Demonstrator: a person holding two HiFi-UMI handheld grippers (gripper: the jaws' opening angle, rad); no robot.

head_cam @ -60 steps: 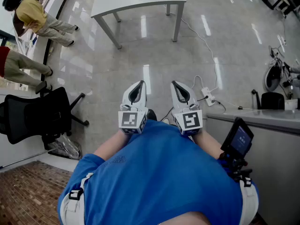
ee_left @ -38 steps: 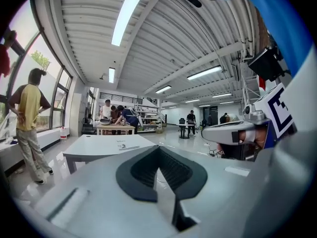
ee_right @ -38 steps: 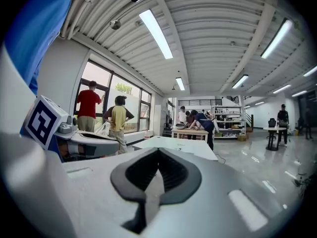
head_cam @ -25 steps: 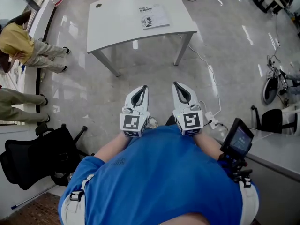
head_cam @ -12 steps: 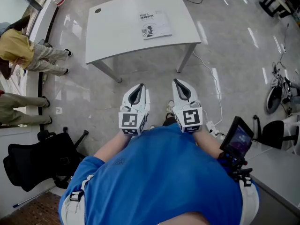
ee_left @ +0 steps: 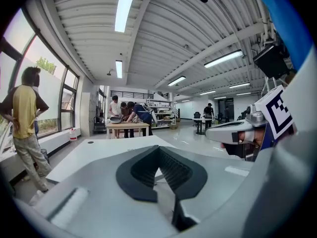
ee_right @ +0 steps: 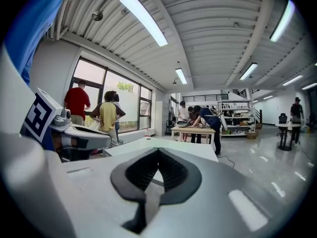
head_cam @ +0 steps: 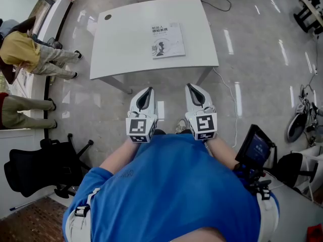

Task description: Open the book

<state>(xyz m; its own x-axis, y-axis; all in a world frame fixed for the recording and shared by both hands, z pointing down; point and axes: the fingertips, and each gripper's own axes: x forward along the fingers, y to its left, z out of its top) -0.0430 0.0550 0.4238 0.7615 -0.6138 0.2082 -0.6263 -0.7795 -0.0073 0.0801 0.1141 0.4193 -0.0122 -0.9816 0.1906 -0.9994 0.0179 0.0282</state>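
The book (head_cam: 167,40) lies closed, cover up, on the table (head_cam: 121,49), straight ahead of the person and well apart from both grippers. In the head view it sits on the far side of the table's near edge, about midway between the lines of the two grippers, so neither is clearly nearer. Its long axis runs near to far, turned only slightly, and its short edges face the person. I cannot tell which long edge is the spine.

The left gripper (head_cam: 147,91) and right gripper (head_cam: 192,87) are held side by side close to the body, pointing forward at the table. Each has its jaws pressed together with nothing between them. The tips are short of the table's near edge, or just at it.

The tabletop is white, flat and bare apart from the book and a small dark dot (head_cam: 107,17) near its far left corner.

The floor (head_cam: 252,59) is glossy grey tile, with a cable (head_cam: 234,102) trailing to the right of the table. People (head_cam: 30,47) stand by the windows on the left. A black chair (head_cam: 35,168) is near left and a small screen (head_cam: 257,147) is near right.
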